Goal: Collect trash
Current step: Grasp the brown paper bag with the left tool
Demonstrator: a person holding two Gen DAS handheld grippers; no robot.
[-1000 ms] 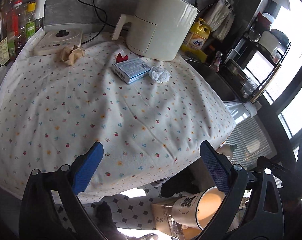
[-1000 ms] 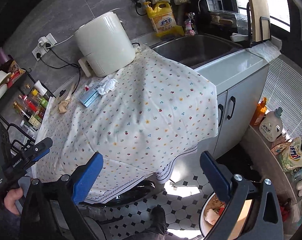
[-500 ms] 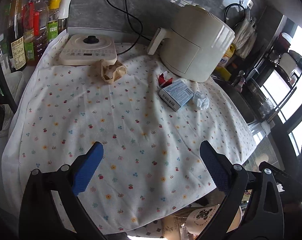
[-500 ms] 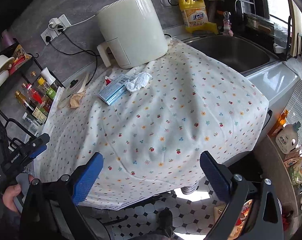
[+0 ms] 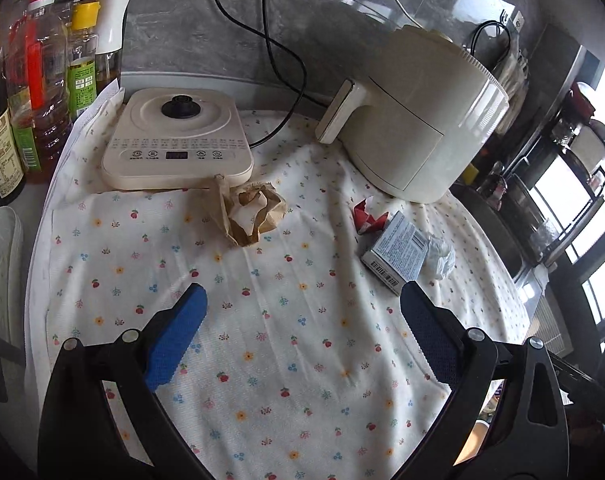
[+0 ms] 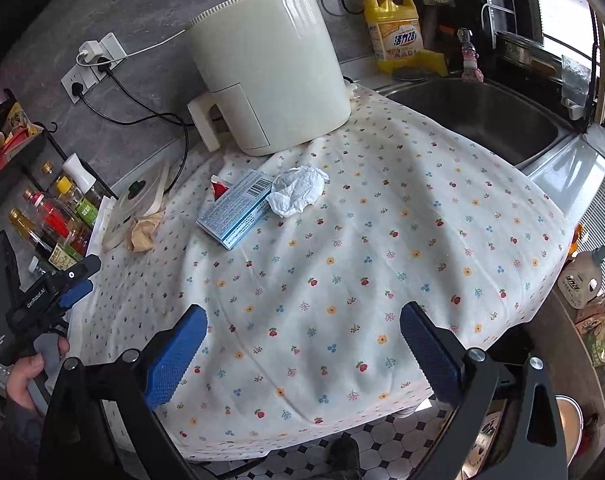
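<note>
Trash lies on a flowered tablecloth (image 5: pixel 286 320): a crumpled brown paper bag (image 5: pixel 250 212), a red wrapper scrap (image 5: pixel 366 216), a blue-grey carton (image 5: pixel 398 252) and a crumpled white tissue (image 5: pixel 440 258). My left gripper (image 5: pixel 302 332) is open and empty, above the cloth, in front of the brown bag. In the right wrist view the carton (image 6: pixel 238 208), the tissue (image 6: pixel 298 190), the red scrap (image 6: pixel 219 188) and the brown bag (image 6: pixel 144 230) show. My right gripper (image 6: pixel 302 344) is open and empty over the cloth's near edge. The left gripper (image 6: pixel 68 284) shows at the left.
A cream air fryer (image 5: pixel 418 128) and a flat cream cooker (image 5: pixel 174 144) stand at the back. Oil and sauce bottles (image 5: pixel 42 80) line the left. A sink (image 6: pixel 482 120) and yellow detergent bottle (image 6: pixel 394 32) are on the right. A bin (image 6: pixel 522 440) stands on the floor at lower right.
Both grippers have moved forward and in over the table. The trash now looks closer and larger. Both stay open and empty.
</note>
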